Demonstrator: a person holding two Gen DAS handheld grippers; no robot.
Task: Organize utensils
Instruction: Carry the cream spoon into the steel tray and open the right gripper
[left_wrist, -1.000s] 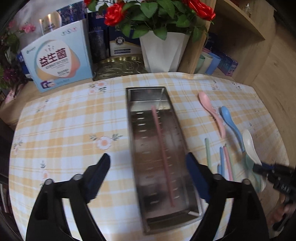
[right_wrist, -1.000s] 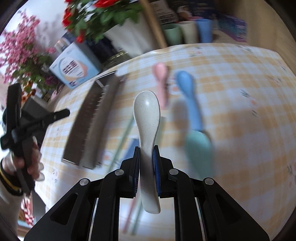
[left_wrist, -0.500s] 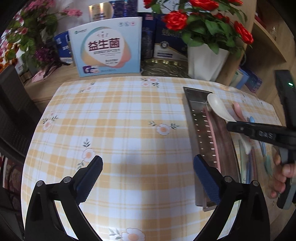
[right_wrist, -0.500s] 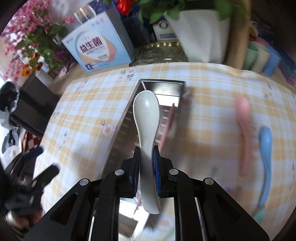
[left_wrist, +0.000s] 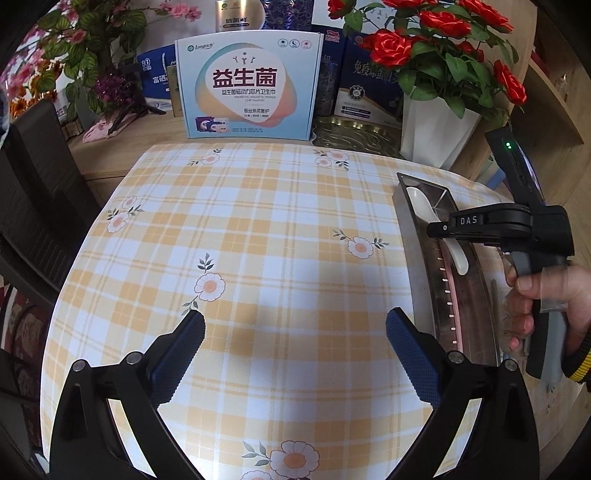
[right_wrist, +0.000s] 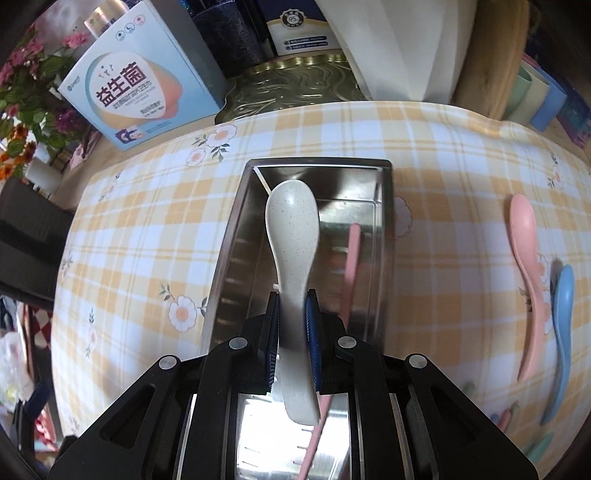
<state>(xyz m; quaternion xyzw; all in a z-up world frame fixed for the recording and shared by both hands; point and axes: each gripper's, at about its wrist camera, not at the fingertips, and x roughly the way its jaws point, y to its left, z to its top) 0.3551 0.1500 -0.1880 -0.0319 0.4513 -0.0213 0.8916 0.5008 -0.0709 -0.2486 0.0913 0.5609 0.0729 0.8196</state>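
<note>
Over steel tray (right_wrist: 384, 236), right gripper (right_wrist: 291, 328) clamping white spoon (right_wrist: 291, 225)

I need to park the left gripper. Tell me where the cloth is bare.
Bare: the checked cloth between the blue box and the metal tray. Crowded: right of the tray, where the pink spoon and blue spoon lie.

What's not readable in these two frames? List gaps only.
- Right wrist view: the white spoon has its handle end hidden behind the right gripper, so contact with the metal tray is unclear.
- Right wrist view: the pink chopstick is blurred and partly covered by the gripper.
- Right wrist view: utensils at the lower right edge are cut off and smeared.
- Left wrist view: the tray's far wall is hidden behind the right gripper's body.
- The left gripper hangs open over the tablecloth.
</note>
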